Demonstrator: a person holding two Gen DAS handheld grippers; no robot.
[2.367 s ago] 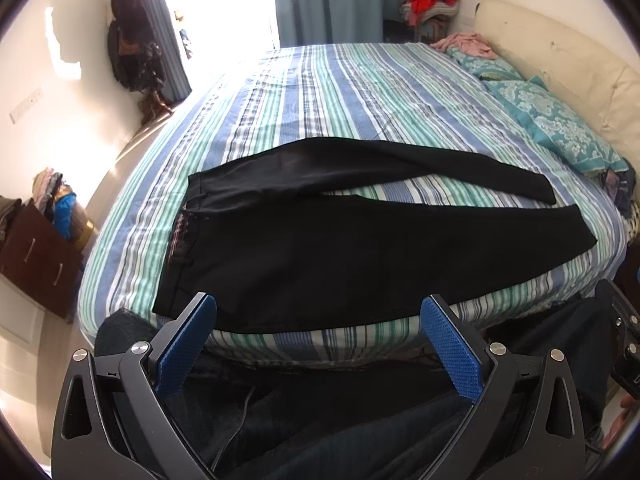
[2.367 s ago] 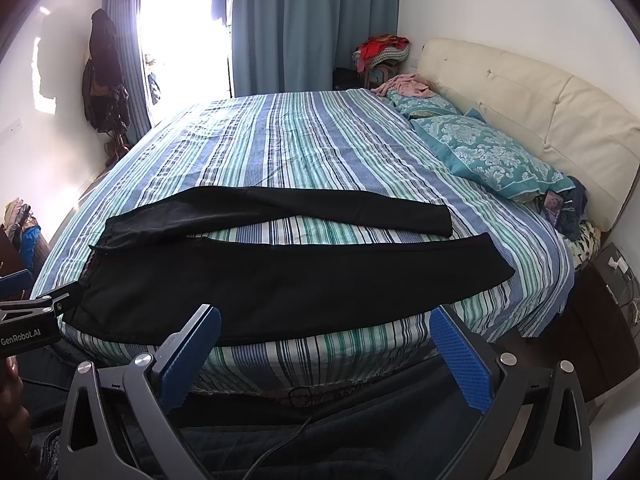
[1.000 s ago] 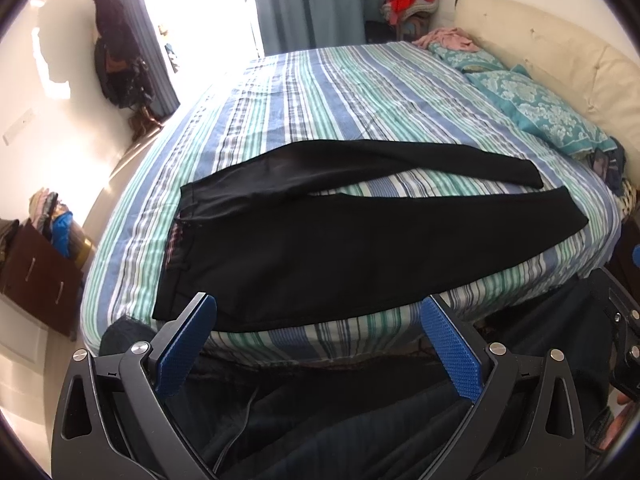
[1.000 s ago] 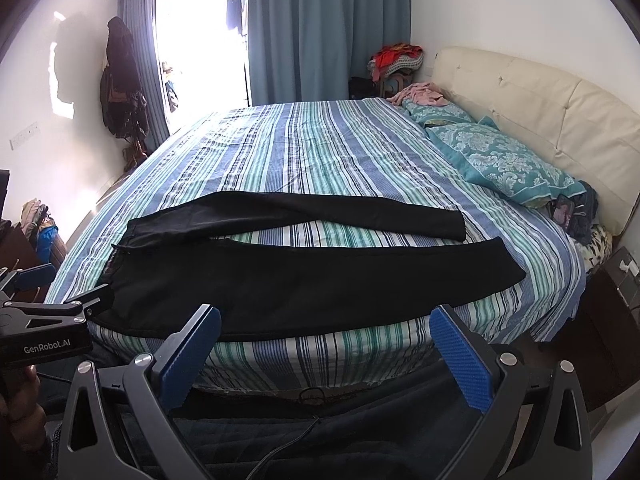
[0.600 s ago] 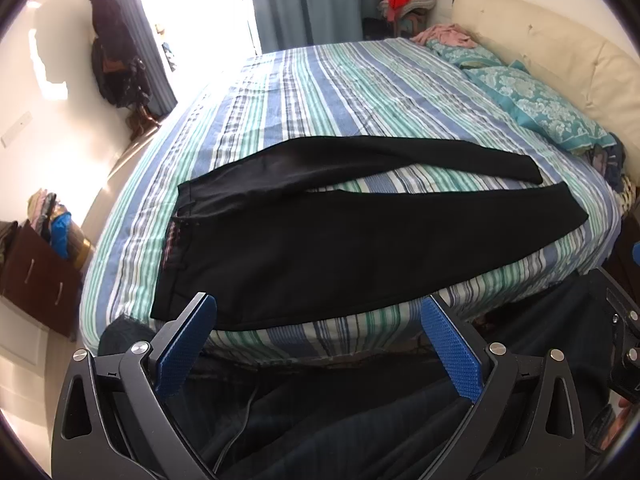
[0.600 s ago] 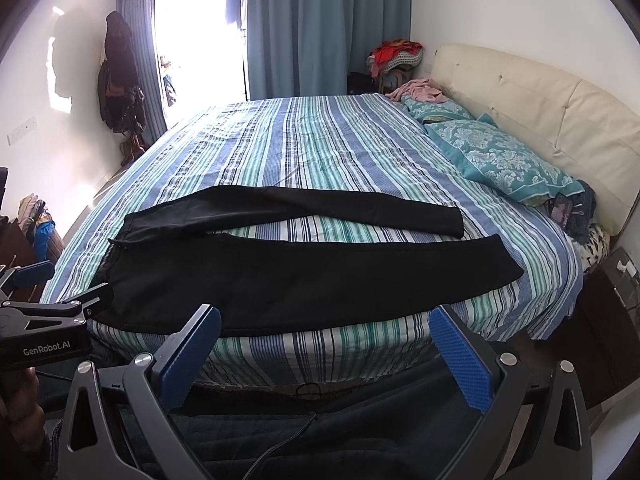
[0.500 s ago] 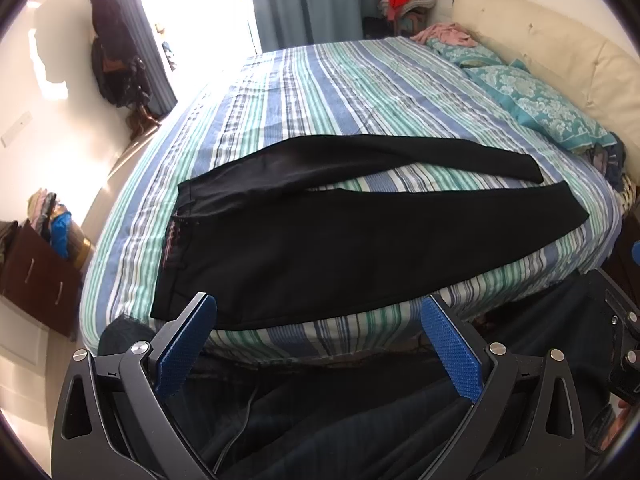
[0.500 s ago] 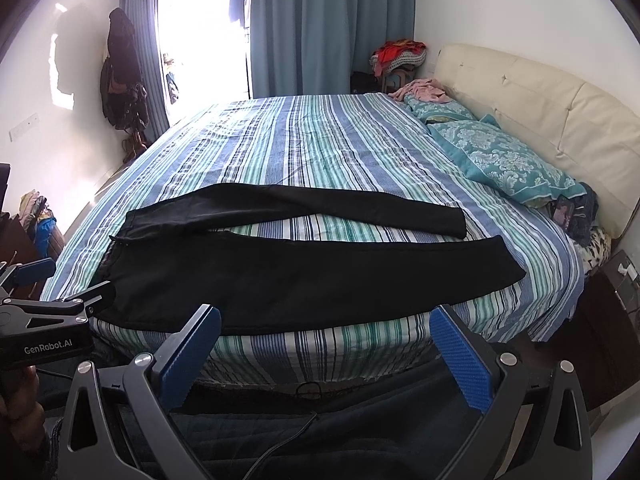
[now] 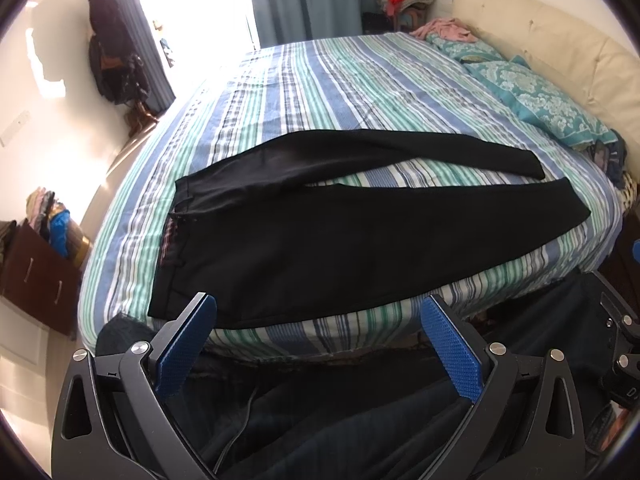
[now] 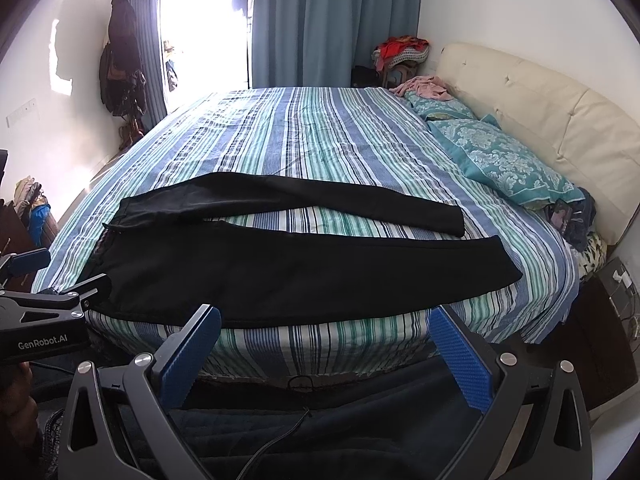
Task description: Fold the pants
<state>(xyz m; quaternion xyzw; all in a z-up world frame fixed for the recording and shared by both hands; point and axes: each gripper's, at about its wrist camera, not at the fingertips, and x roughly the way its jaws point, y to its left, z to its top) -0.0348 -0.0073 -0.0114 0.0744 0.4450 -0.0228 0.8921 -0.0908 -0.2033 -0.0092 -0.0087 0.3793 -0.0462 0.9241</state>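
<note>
The left gripper (image 9: 318,344), black-framed with blue textured pads (image 9: 182,354), is hovering with its fingers spread wide and nothing between them, short of the near edge of the bed. The right gripper (image 10: 326,354), of the same build, is likewise hanging released, its blue pads (image 10: 460,360) well apart and gripping nothing; in the right wrist view the left gripper is showing at the far left edge, its tips near the waist corner of the trousers, though contact cannot be told.

Just beyond both pairs of fingers, the black long-legged pants (image 9: 340,232) are lying flat and unfolded on the blue, green and white striped bedsheet (image 9: 360,80). The waistband is lying ahead and to the left of the left fingers, close to the near edge of the mattress; the two legs are running off to the right, spread in a narrow V with a strip of sheet showing between them, the nearer leg ending ahead and to the right of the right fingers.

Farther out to the right, a teal patterned pillow (image 10: 508,168) is resting against a cream padded headboard (image 10: 540,100). Straight ahead past the bed, blue curtains (image 10: 332,20) are hanging beside a bright window. Below the fingers, dark cloth is filling the foreground.
</note>
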